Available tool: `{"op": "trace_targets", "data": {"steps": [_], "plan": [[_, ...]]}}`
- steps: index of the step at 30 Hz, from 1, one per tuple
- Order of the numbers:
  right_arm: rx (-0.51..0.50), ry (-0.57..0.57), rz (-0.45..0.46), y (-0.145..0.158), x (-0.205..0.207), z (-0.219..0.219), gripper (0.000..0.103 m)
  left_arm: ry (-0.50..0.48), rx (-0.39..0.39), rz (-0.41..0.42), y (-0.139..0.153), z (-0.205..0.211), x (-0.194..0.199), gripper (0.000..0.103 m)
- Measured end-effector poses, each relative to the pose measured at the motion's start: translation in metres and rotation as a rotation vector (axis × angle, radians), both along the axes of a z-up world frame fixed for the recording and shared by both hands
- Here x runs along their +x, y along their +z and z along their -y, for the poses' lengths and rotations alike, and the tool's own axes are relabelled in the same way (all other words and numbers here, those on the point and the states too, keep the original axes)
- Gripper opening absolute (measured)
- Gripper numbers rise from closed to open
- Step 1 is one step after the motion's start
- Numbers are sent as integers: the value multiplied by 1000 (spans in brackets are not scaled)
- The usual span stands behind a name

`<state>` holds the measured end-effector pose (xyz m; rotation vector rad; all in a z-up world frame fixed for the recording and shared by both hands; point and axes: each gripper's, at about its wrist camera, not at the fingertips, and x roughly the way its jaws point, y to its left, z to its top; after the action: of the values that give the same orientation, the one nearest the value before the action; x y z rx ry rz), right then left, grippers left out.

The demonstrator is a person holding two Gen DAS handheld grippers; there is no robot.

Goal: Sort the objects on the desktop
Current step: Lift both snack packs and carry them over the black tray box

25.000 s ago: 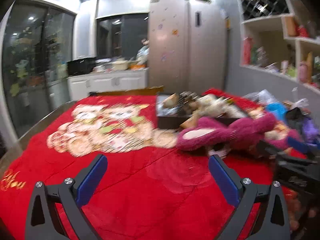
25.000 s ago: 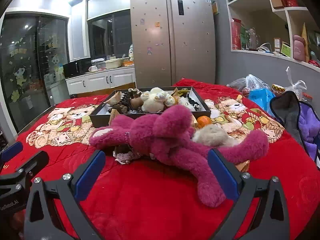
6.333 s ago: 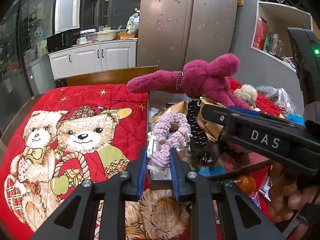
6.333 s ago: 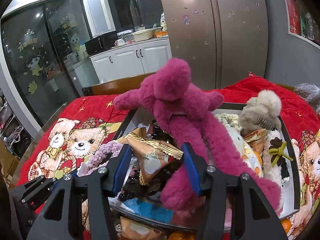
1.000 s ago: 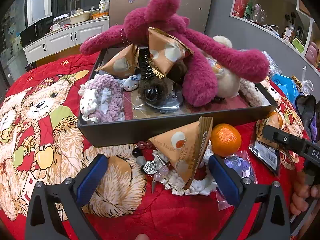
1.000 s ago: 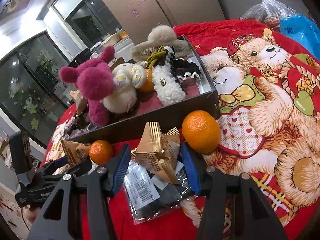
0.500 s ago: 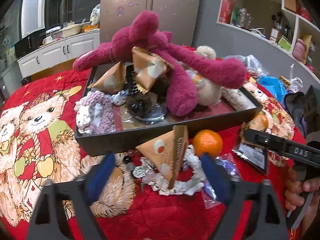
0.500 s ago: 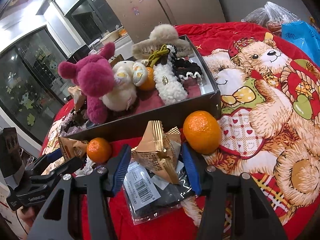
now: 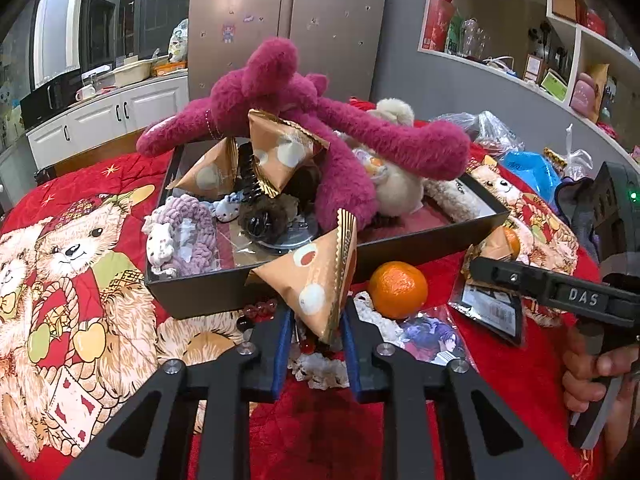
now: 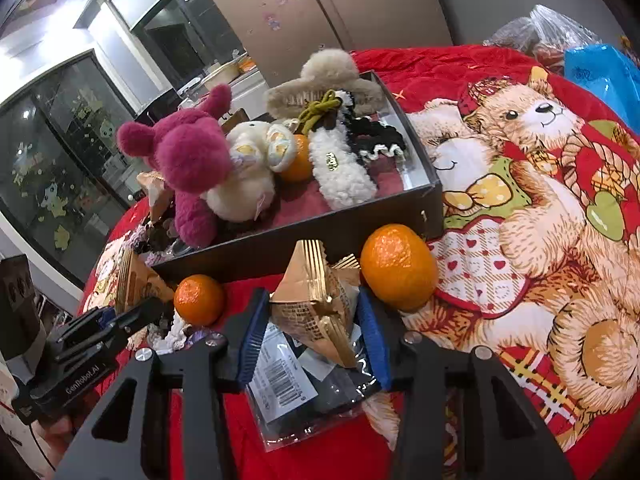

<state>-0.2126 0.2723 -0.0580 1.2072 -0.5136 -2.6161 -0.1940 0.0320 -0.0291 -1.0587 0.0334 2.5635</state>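
A black tray [image 9: 420, 246] on the red bear-print cloth holds a magenta plush toy [image 9: 280, 96], two gold snack packets and hair accessories. My left gripper [image 9: 314, 330] is shut on a gold pyramid snack packet [image 9: 316, 276] and holds it just in front of the tray's near wall. My right gripper [image 10: 312, 332] is shut on another gold snack packet [image 10: 320, 300], in front of the tray [image 10: 320, 236]. A tangerine [image 9: 398, 290] lies right of the left packet. A larger tangerine [image 10: 398, 266] lies right of the right packet.
A white lace scrunchie [image 9: 320, 368], beads [image 9: 260, 308] and a picture card [image 9: 432, 340] lie under the left gripper. A barcoded clear packet [image 10: 296, 388] lies under the right gripper. A small tangerine [image 10: 199, 300] sits to its left. Plastic bags [image 9: 532, 172] lie far right.
My left gripper has closed from wide open onto the gold snack packet and lifted it slightly. The right gripper stays shut on its packet and has barely moved.
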Motion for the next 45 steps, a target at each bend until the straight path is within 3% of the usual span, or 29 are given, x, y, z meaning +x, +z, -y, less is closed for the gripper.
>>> {"op": "trace_targets", "data": {"steps": [11,28,38,45], "plan": [[159,25,-92,18,15,25,39,-21,28,-37,9,-2,6,17],[150,23,-175,35,29,26,38,-33,46,-109,35,-2,20,17],[251,23,-256,64,47,41,38,-16,70,-110,46,-2,22,17],[299,-11,-284,77,55,44,38,14,42,-133,50,-3,25,17]]}}
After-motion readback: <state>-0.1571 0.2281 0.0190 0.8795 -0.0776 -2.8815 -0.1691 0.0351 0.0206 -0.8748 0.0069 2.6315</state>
